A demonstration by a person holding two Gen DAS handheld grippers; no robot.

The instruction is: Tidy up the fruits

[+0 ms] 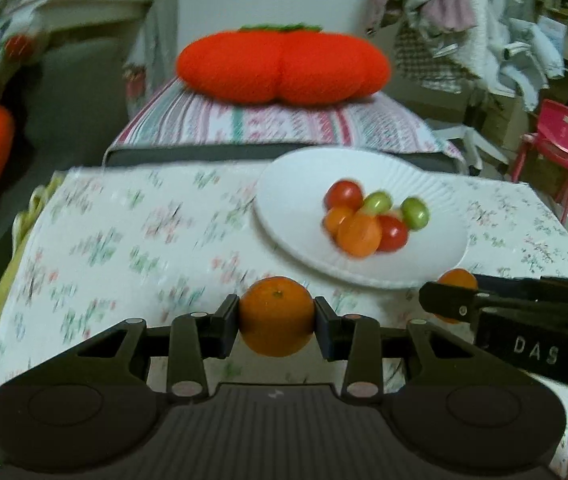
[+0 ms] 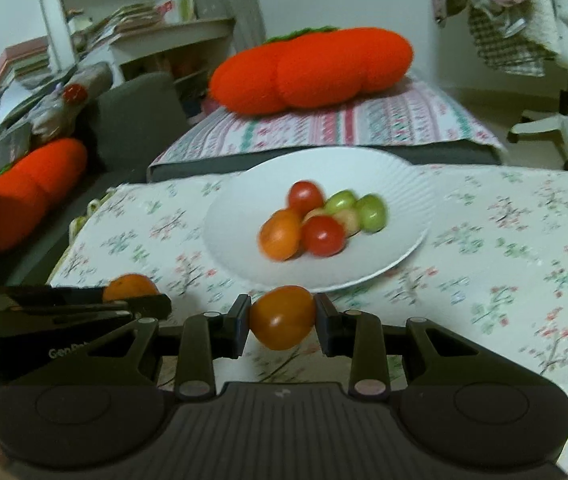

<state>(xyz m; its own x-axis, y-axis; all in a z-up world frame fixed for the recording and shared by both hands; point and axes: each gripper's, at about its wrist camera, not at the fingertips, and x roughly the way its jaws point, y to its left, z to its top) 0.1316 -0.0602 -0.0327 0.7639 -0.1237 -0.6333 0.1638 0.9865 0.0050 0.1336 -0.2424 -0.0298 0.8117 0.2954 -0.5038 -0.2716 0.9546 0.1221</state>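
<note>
My left tool [image 1: 276, 318] holds an orange [image 1: 276, 315] and my right tool [image 2: 283, 317] holds a tomato [image 2: 283, 316], both near the plate [image 2: 240, 200], so I should lower them gently.

Soft even indoor light, motion blur throughout, fisheye bending at edges

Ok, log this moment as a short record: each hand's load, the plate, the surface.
left tongs: shut on mandarin
right tongs: shut on orange tomato
plate: white, ahead of both tongs, holds a pile of red, orange and green tomatoes
cloth: floral, under the plate
image: motion-blurred
</note>
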